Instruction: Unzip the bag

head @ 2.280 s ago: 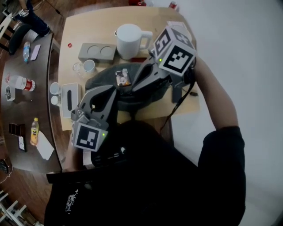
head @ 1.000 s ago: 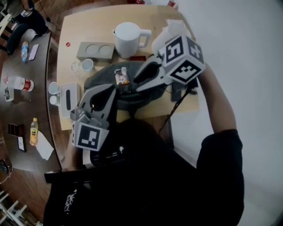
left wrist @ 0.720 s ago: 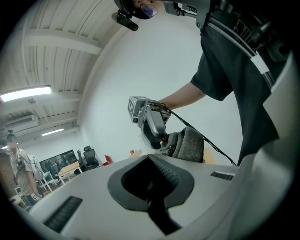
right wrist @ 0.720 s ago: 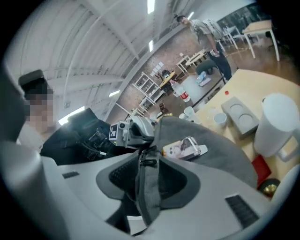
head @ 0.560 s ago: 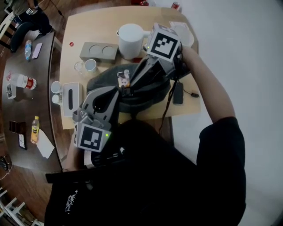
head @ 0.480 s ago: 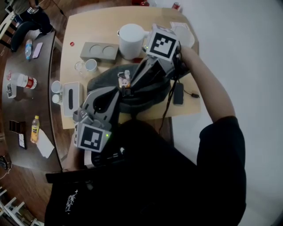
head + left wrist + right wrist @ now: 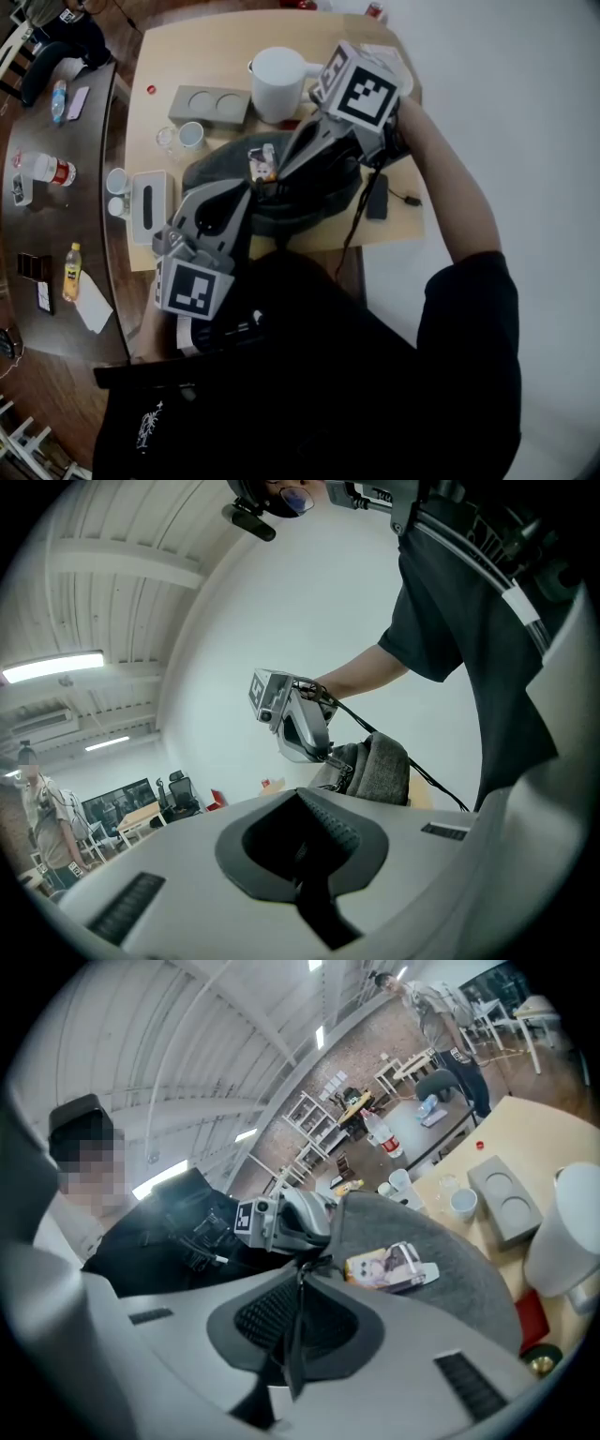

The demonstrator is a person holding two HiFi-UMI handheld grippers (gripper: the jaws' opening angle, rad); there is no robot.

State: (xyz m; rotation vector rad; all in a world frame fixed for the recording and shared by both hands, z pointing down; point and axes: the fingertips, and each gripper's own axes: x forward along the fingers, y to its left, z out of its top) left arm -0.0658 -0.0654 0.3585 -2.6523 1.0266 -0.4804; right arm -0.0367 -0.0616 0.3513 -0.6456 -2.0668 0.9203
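Observation:
A grey fabric bag (image 7: 323, 192) lies on the wooden table (image 7: 187, 47), with a picture card (image 7: 261, 161) on top. My left gripper (image 7: 246, 192) reaches in from the near left and is shut on the bag's near edge. From the right, my right gripper (image 7: 274, 178) comes in over the bag. Its jaws have just been closing, and a thin dark zip pull (image 7: 298, 1241) sits pinched between them. In the right gripper view, the bag (image 7: 441, 1241) and the card (image 7: 392, 1267) lie just beyond the right gripper (image 7: 300, 1274). In the left gripper view, the bag (image 7: 384, 771) rises behind the left gripper (image 7: 302, 799).
A white jug (image 7: 277, 84), a grey two-hole holder (image 7: 208, 103) and small cups (image 7: 190, 136) stand behind the bag. A white box (image 7: 148, 204) sits at its left. A black phone (image 7: 375, 197) with a cable lies near the table's right edge. A dark side table (image 7: 56, 234) holds bottles.
My right gripper has rolled and tipped down over the bag, and its jaws have closed on the zip pull. The left gripper and the bag have kept still.

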